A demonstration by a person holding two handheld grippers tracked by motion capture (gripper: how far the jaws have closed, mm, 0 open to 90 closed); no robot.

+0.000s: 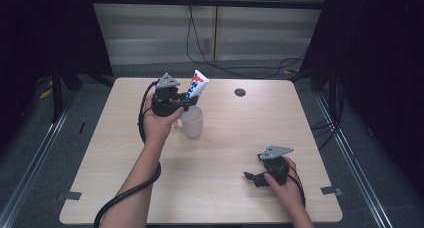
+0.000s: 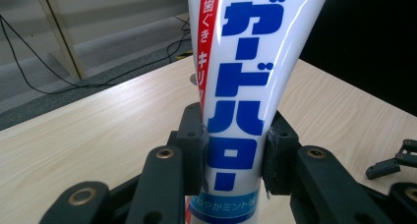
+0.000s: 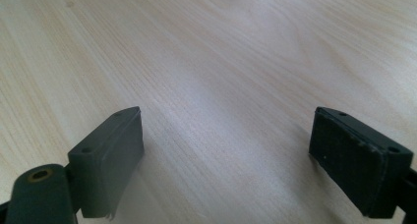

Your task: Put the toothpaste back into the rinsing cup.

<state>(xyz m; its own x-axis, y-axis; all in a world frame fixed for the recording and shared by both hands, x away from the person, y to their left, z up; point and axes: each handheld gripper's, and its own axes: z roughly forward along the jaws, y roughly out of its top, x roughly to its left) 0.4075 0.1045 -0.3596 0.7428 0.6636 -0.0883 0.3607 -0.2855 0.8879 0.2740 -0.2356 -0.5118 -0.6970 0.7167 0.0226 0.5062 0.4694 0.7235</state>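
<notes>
— High view first: where is the toothpaste tube?

— Up off the table, in the left gripper, held over the far left part of the wooden table. It leans a bit to the right, flat crimped end uppermost, and its lower end sits just above the white cup. Whether the tube touches the cup's rim I cannot tell from here.

— And how is that claw set?

— Clamped on the tube. In the left gripper view the two black pads press against both sides of the white tube, low down near the blue band, with the blue and red lettering running up between them. The jaws are as tight as the tube's width lets them be.

— The cup itself?

— Standing upright on the table, right beside the left hand, which wraps the gripper's body from below.

— What about the other claw?

— The right gripper lies low near the right front of the table, well apart from the cup and tube, with the right hand on it. In the right gripper view its jaws stand wide apart, with bare wood grain between them; they hold nothing.

— Anything else on the table?

— A small dark round cap set in the tabletop near the far edge.
</notes>
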